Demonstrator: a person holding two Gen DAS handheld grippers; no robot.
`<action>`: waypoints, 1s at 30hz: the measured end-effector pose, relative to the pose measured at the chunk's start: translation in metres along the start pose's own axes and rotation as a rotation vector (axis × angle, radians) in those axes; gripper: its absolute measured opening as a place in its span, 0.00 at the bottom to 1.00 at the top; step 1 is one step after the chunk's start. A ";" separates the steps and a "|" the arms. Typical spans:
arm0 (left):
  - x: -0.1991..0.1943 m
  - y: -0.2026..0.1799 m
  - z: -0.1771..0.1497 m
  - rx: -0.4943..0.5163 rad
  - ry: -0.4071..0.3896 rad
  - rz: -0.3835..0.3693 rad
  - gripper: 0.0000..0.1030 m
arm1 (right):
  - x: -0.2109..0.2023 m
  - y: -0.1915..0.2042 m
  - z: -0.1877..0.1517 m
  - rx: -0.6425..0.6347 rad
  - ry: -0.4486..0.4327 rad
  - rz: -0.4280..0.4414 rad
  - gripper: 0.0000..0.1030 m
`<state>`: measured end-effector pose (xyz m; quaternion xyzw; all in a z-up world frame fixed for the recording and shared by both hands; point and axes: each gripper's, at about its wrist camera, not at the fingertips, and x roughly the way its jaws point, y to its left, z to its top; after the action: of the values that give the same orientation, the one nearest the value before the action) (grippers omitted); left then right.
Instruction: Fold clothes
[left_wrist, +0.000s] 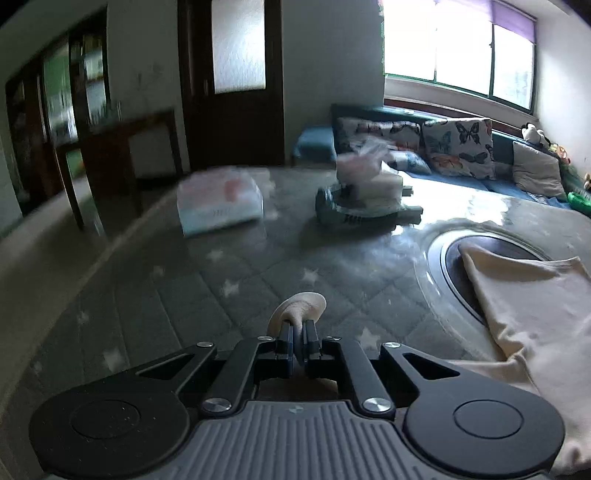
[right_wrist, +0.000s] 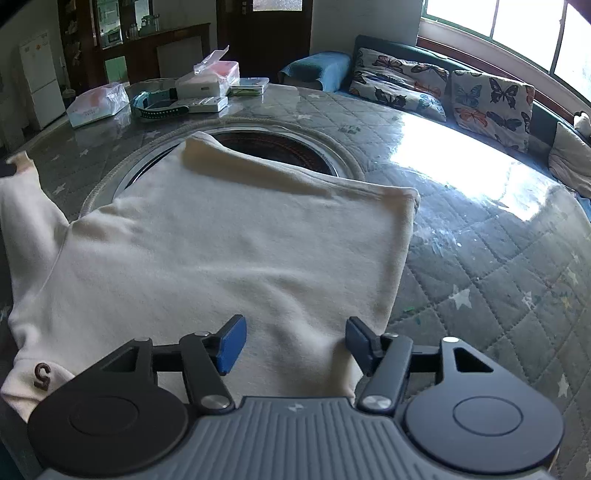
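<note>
The left gripper (left_wrist: 301, 332) is clenched on the sleeve cuff (left_wrist: 299, 308) of the cream sweater (right_wrist: 221, 251). The right gripper (right_wrist: 293, 341) hangs released over the sweater, which lies spread on the quilted table (right_wrist: 498, 258), partly covering its round inset (right_wrist: 288, 147)

A: Left wrist view sits low behind its black two-finger gripper (left_wrist: 300, 334), aimed across the grey quilted star-print table (left_wrist: 177, 295) toward the far edge, dark wooden door (left_wrist: 236, 81) beyond. Blurred.

B: Right wrist view looks steeply down, close over the cream knit garment (right_wrist: 229, 251), near edge.

A: Shared: the round dark inset ring (left_wrist: 495, 258), the white tissue pack (left_wrist: 218, 203), butterfly cushions (left_wrist: 458, 147), window (left_wrist: 458, 48).
</note>
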<state>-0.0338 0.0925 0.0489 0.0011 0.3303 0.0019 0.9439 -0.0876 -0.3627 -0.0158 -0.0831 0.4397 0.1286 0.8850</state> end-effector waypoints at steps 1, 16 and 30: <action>0.001 0.000 -0.002 0.006 0.000 0.006 0.09 | 0.000 0.000 0.000 0.000 0.000 0.000 0.60; -0.012 -0.033 0.004 0.083 -0.017 -0.073 0.11 | -0.008 0.005 -0.002 -0.021 -0.014 0.010 0.60; 0.008 -0.155 -0.024 0.295 0.051 -0.353 0.11 | -0.019 0.005 -0.008 -0.011 -0.037 0.004 0.60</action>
<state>-0.0420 -0.0627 0.0245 0.0813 0.3457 -0.2115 0.9106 -0.1062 -0.3633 -0.0062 -0.0846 0.4228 0.1342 0.8922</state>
